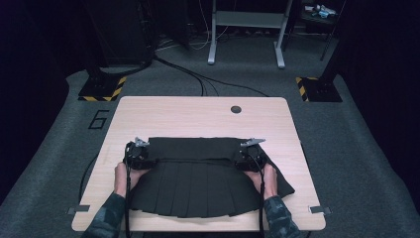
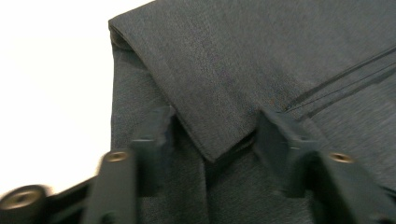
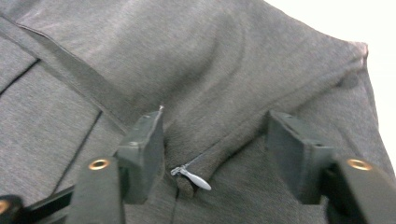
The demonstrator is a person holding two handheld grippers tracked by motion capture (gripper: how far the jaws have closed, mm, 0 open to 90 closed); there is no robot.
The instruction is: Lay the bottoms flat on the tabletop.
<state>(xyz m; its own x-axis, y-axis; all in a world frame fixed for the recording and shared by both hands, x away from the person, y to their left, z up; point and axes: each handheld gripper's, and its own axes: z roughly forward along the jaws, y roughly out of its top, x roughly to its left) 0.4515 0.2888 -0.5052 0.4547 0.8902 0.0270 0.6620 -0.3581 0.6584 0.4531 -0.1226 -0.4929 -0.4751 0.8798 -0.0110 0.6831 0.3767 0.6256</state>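
Straddling folded fabric with jaws wide, the left gripper (image 1: 138,154) and right gripper (image 1: 247,155) sit at either end of a black pleated skirt (image 1: 198,186) lying on the table (image 1: 198,111); squeezing both evenly, clear of the zipper pull (image 3: 192,178), should keep the fold square.

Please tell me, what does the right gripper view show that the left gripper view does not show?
The right gripper view alone shows a small silver zipper pull, lying on the skirt between that gripper's open jaws, at the end of a zipper seam. The left gripper view alone shows a folded-over flap of the cloth, its corner pointing down between the left gripper's open jaws, with dark stitched lines at the right. Both show the dark grey skirt close up, a pale table at one edge, and two black jaws standing apart over the fabric.
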